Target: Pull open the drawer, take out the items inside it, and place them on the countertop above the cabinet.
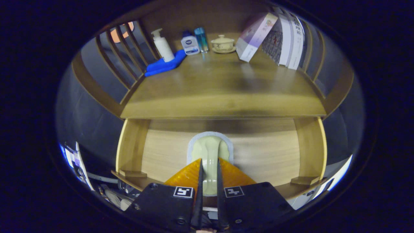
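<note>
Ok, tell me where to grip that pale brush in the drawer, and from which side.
Grip the brush by its narrow handle, coming from above along its length. The handle runs straight toward the gripper and is slim enough to fit between the fingers, which already sit close on either side of it. The wide head lies farther in on the drawer floor and looks too broad.

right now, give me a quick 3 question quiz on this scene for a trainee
1. True or false: the drawer is open.
2. What sits between the gripper fingers? A) pump bottle B) pale brush C) book
3. Fill in: on the countertop, the pump bottle stands on a ____ cloth.

Key: 1 true. 2 B, the fingers close on the brush handle in the drawer. 3 blue.
</note>
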`<state>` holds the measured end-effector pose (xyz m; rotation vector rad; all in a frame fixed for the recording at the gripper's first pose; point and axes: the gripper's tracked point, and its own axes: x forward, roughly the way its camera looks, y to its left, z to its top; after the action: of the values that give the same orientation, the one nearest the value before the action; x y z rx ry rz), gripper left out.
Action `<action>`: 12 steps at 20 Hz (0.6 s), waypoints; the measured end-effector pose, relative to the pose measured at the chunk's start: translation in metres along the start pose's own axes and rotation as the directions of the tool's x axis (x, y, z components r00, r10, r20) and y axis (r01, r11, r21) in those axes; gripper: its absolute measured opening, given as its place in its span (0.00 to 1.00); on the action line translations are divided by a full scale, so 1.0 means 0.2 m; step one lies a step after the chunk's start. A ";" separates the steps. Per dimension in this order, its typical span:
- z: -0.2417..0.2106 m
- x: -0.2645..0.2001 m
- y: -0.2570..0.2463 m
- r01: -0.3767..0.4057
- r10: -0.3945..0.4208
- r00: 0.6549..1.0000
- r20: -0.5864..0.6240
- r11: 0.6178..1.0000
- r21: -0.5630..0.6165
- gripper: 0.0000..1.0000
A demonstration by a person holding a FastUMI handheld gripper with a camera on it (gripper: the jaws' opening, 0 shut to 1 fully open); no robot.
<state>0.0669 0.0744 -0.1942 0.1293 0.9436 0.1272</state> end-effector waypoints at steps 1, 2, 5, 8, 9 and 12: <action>0.02 -0.05 0.01 -0.003 0.003 1.000 0.013 1.000 -0.010 0.22; 0.05 -0.09 0.01 -0.003 0.003 1.000 0.027 1.000 -0.019 0.22; 0.19 -0.17 0.02 0.006 -0.004 0.997 0.073 1.000 -0.028 0.22; 0.34 -0.14 0.04 -0.008 0.008 0.997 0.082 1.000 -0.007 0.22; 0.40 -0.12 0.04 -0.012 0.010 0.997 0.080 1.000 0.017 0.22; 0.56 -0.04 0.03 0.003 -0.006 0.997 0.080 0.999 0.042 0.22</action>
<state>0.1521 0.0722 -0.1221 0.1697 0.8667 0.0974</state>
